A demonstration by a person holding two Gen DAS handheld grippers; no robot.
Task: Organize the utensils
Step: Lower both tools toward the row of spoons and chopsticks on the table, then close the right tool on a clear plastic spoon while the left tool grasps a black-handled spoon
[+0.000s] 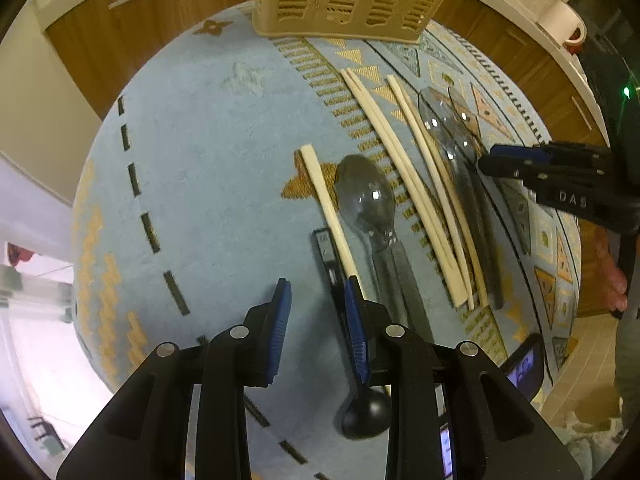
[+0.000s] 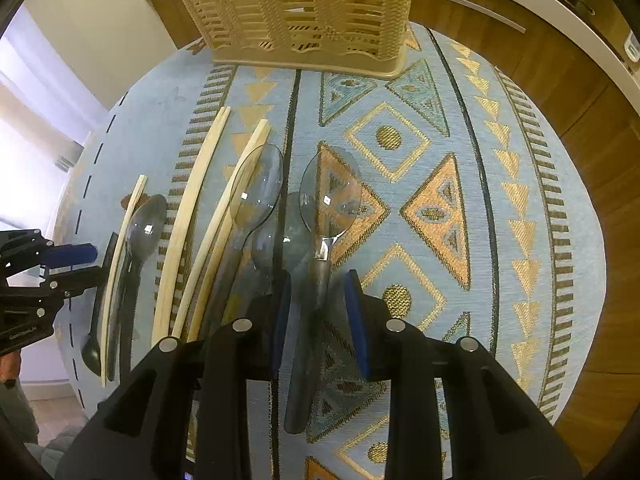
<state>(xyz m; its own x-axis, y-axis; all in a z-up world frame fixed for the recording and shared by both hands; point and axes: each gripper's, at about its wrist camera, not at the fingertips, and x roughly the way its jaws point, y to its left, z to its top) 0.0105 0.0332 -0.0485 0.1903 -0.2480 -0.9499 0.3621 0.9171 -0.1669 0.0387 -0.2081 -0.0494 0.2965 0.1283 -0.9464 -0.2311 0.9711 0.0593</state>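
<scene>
In the left wrist view my left gripper (image 1: 318, 316) hangs over the blue patterned cloth (image 1: 192, 184), jaws partly apart, with only cloth between the pads. Just right of it lie a single chopstick (image 1: 326, 208), a clear spoon (image 1: 366, 196) and a black spoon (image 1: 366, 412). Two chopstick pairs (image 1: 396, 184) and more clear spoons (image 1: 436, 120) lie further right, under my right gripper (image 1: 486, 164). In the right wrist view my right gripper (image 2: 318, 316) straddles the handle of a clear spoon (image 2: 330, 196); its pads do not touch the handle. The beige basket (image 2: 296, 12) stands behind.
The round table's cloth edge (image 2: 576, 264) curves close on the right, with wooden cabinets beyond. A phone screen (image 1: 524, 368) lies at the near table edge. A white mug (image 1: 564, 20) stands on the counter. A person's hand (image 1: 612, 276) holds the right gripper. My left gripper (image 2: 86, 266) shows at the left.
</scene>
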